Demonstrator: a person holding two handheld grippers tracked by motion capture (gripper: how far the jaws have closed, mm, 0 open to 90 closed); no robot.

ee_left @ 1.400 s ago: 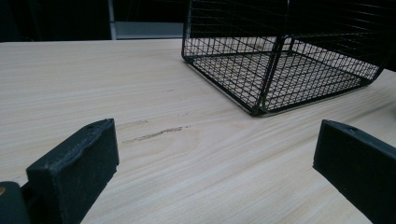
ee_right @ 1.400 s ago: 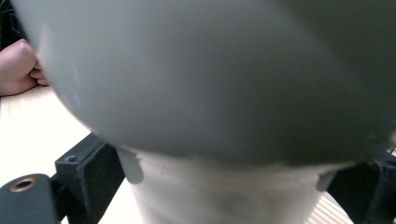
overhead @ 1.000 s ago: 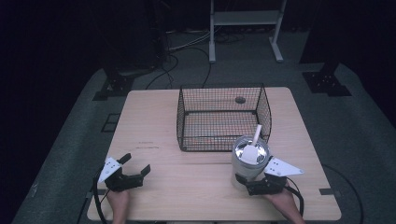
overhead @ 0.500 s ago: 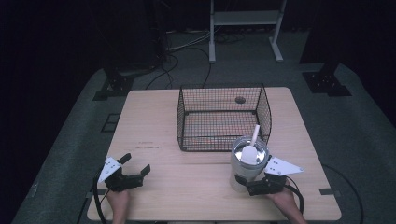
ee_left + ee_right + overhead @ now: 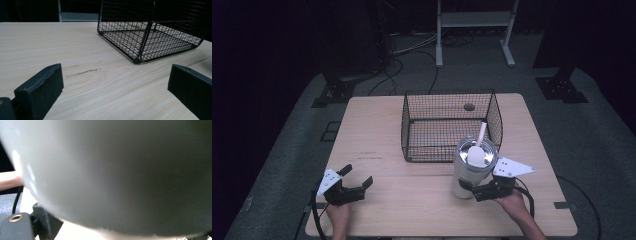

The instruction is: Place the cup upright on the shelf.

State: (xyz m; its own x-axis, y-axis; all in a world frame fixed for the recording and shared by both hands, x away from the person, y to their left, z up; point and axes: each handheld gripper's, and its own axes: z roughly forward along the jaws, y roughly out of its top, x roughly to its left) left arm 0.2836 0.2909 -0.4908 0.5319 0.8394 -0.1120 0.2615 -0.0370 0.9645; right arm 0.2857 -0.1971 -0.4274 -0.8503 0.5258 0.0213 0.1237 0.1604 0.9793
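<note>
One tumbler is sitting gripped by the right gripper near the table's front edge, outside the wire basket; left gripper is idling open.

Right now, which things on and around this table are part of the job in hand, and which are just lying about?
In the job:
- tall silver metal tumbler with a white straw
- right gripper, jaws around the tumbler's base
- black wire mesh basket

Lying about:
- left gripper, open and idle
- black cables on the floor
- white metal stand

Dark studio-like lab — lone wooden table; floor cables; metal stand
</note>
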